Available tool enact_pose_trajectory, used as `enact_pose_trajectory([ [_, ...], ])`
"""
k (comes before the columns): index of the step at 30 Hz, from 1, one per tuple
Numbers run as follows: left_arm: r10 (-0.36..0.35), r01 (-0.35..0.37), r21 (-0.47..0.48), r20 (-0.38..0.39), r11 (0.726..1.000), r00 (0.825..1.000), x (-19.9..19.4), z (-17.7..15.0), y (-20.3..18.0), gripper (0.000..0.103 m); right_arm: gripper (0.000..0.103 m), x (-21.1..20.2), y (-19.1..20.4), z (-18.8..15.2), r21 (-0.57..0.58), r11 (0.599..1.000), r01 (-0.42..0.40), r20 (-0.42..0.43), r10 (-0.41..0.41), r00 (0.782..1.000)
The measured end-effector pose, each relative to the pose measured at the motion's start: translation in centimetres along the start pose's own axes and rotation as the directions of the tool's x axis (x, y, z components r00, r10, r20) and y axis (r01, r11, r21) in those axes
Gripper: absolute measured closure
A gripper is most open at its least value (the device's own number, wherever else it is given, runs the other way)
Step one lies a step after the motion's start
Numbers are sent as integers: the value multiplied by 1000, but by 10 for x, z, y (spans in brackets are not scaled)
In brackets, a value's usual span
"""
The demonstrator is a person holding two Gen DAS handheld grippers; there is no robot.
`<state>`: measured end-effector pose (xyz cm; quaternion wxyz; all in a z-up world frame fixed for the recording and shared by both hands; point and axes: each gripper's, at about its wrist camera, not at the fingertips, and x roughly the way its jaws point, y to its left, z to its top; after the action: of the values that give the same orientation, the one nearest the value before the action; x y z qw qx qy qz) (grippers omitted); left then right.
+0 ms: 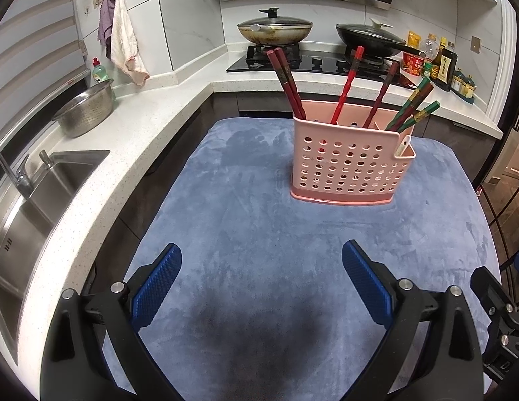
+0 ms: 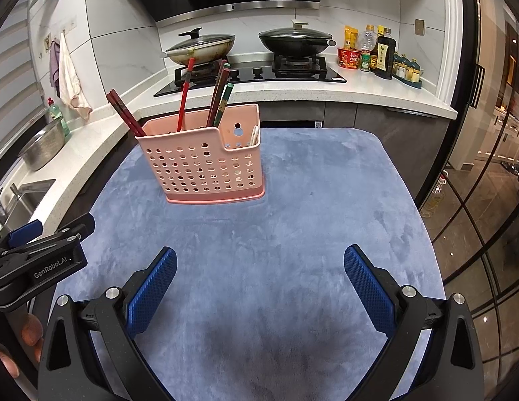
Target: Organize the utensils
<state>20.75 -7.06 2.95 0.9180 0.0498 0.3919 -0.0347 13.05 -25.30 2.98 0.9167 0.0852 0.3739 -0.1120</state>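
Both grippers hang empty over the near edge of the blue plush-covered surface (image 1: 246,234): the left gripper (image 1: 261,260) and the right gripper (image 2: 259,264) each show two blue textured pads spread wide, with nothing between them. Well ahead stands the pink perforated plastic utensil caddy (image 1: 349,163), upright on its drip base, toward the far middle of the surface. Count, from the left wrist view: seven lacquered wooden chopsticks (image 1: 348,83), namely two dark red ones leaning left together, two bright red ones standing apart, and three with green-banded tips fanned to the right; one pale slim utensil handle (image 1: 404,145) sits in the low side pocket. No utensil lies loose on the cloth. Handling, as a judgement: the chopsticks are light, stiff and probably slick, best pinched across the upper shaft; the caddy is light and may tip, so its rim wall is the likely hold.
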Motion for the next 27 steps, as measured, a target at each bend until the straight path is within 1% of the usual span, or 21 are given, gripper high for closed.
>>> enact_pose_trajectory([
  [11,-3,3,22,-2,1000,1000,1,-3,-4,11,6,2,-1,0,1,1000,2,-6,-2,1000],
  [27,-15,15,30,-9,999,1000,2,-1,-2,11,6,3,0,0,-2,1000,4,-8,-4,1000],
])
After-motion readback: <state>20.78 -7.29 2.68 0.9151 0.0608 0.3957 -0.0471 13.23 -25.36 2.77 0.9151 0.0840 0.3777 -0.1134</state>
